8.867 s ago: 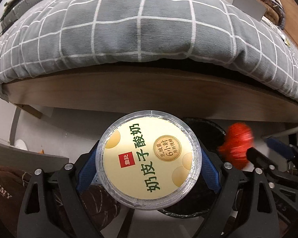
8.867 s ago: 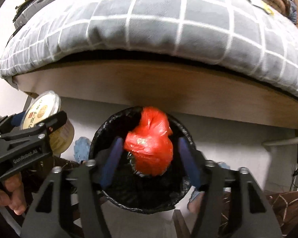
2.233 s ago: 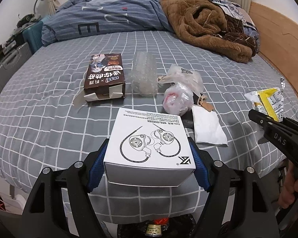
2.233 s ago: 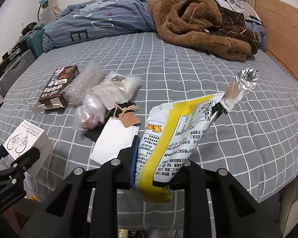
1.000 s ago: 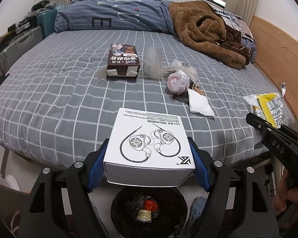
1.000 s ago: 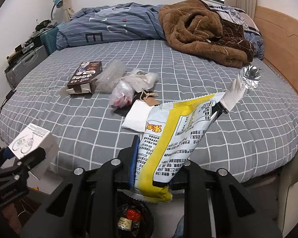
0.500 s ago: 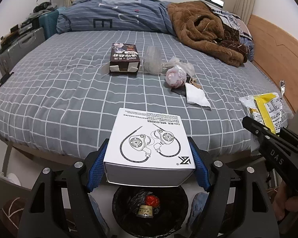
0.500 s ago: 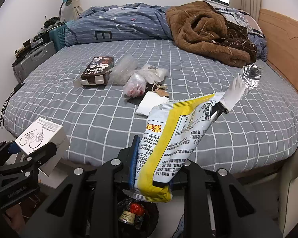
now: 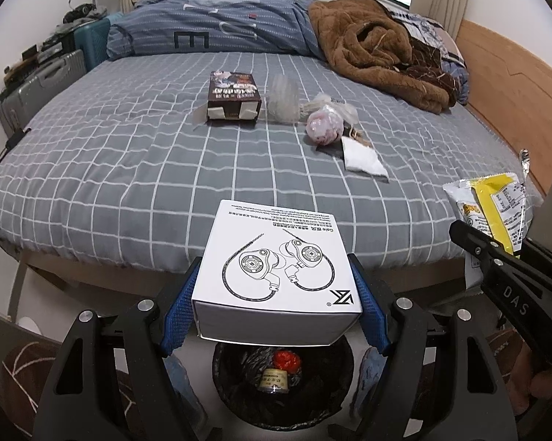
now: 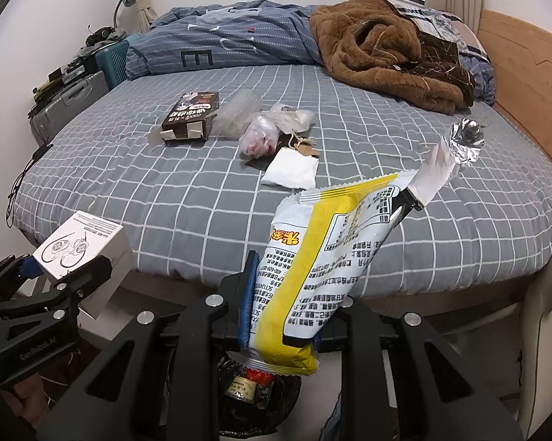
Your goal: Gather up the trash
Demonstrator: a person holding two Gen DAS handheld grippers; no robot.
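My left gripper (image 9: pixel 276 286) is clamped on the white earphone box (image 9: pixel 277 268), blue pads pressed to both its sides, and I hold it just above the black-lined trash bin (image 9: pixel 239 400), which stands on the floor at the foot of the bed (image 9: pixel 129 154). My right gripper (image 10: pixel 281 305) pinches the lower end of the yellow-and-white snack wrapper (image 10: pixel 323 253), its torn foil top sticking up and to the right; it too hangs above the bin (image 10: pixel 239 419), a little to the right of the box.

Inside the bin I can see a red wad (image 9: pixel 287 359) and a round lidded cup (image 9: pixel 274 380), so I judge part of the collecting is done. These two pieces are lifted but not yet dropped.

Farther from the bin, near the middle of the bed, trash is left: a brown carton (image 9: pixel 233 95) with open flaps, a crumpled clear plastic piece (image 9: pixel 285 101) beside it, a knotted pinkish bag (image 9: pixel 321 128), a white paper packet (image 9: pixel 362 156) on a dark card, and a small tag I cannot read. I would call the job roughly half done.
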